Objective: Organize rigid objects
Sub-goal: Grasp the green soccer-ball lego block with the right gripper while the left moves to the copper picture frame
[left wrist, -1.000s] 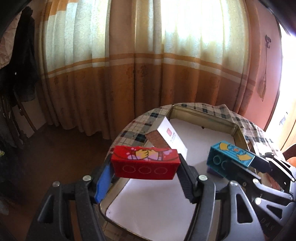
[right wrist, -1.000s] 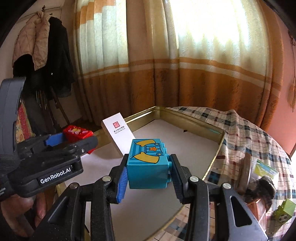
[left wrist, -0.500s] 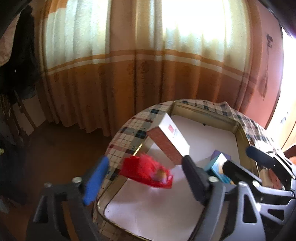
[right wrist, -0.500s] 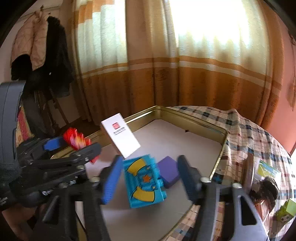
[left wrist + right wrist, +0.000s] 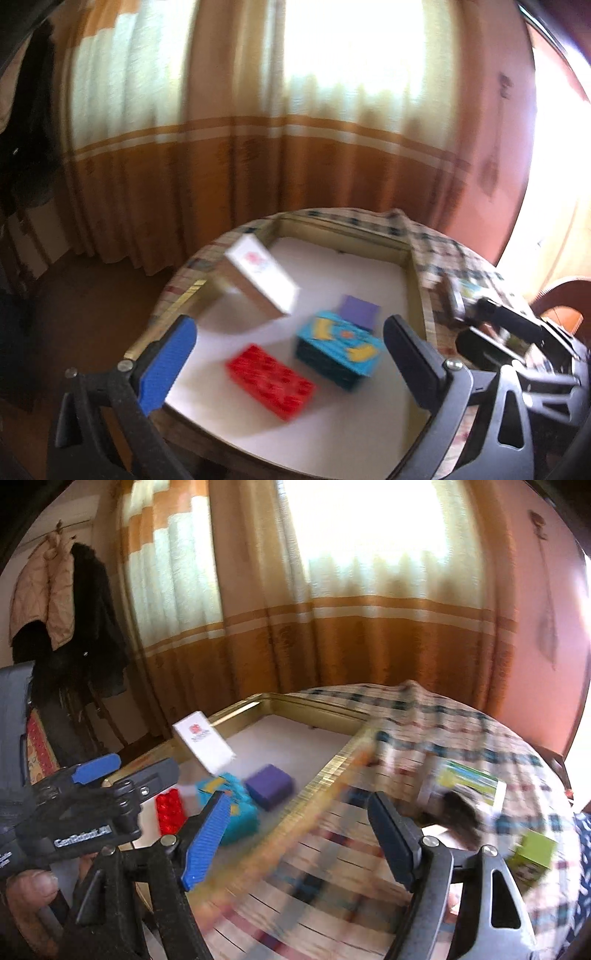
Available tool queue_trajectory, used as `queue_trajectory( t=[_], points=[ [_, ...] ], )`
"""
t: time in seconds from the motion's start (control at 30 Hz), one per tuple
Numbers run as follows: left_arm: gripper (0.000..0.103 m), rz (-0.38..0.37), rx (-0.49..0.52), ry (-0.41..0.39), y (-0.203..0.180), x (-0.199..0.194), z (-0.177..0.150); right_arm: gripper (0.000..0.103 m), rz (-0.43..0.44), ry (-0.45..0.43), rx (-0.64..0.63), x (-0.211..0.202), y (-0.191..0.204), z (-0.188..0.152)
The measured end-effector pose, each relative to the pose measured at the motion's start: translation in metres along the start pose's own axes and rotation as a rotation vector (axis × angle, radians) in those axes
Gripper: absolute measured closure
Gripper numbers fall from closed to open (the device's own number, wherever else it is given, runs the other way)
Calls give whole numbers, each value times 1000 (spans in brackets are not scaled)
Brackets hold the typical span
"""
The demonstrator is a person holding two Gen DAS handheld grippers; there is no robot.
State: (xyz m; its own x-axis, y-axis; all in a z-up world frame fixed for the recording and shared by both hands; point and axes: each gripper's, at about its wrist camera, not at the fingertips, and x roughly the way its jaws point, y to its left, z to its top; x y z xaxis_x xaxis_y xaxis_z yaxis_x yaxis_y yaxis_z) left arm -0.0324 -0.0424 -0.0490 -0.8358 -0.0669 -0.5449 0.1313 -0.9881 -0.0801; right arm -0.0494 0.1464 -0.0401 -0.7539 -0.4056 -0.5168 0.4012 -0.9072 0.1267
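Observation:
A red brick (image 5: 271, 381) lies flat in the gold-rimmed tray (image 5: 343, 230), with a teal brick (image 5: 338, 349) beside it on the right and a purple block (image 5: 360, 308) behind that. My left gripper (image 5: 288, 363) is open and empty above the tray's near side. In the right wrist view the red brick (image 5: 169, 811), teal brick (image 5: 236, 810) and purple block (image 5: 270, 786) lie in the tray (image 5: 306, 709). My right gripper (image 5: 299, 840) is open and empty, over the tray's right rim and the checked cloth.
A white box (image 5: 262, 278) leans on the tray's far left rim. On the checked tablecloth (image 5: 424, 731) right of the tray lie a green-and-white card (image 5: 469, 781), a dark object (image 5: 460, 814) and a small green box (image 5: 532, 854). Curtains hang behind the table.
Both grippers opened and dropped their bricks: the red one and the teal one fell into the tray. The right gripper has swung right toward the cloth; the left has pulled back.

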Motion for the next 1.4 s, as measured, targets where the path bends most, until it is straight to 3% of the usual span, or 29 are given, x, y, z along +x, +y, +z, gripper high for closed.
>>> queue_trajectory(
  t=[0.6,0.8,1.23,1.33,1.4],
  points=[
    [0,-147,234,-7,-121,-8,-5,24,-313,80,152,-22,-132,-14],
    [0,-157,318,24,-153,3,-17,24,-289,127,182,-14,-146,-24],
    [0,-176,329,90,-166,24,-21,24,-293,211,181,6,-154,-27],
    [0,-187,324,96,-168,26,-20,45,-305,222,179,8,-156,-29],
    [0,-198,330,101,-171,27,-21,48,-298,220,173,8,-155,-29]
  ],
)
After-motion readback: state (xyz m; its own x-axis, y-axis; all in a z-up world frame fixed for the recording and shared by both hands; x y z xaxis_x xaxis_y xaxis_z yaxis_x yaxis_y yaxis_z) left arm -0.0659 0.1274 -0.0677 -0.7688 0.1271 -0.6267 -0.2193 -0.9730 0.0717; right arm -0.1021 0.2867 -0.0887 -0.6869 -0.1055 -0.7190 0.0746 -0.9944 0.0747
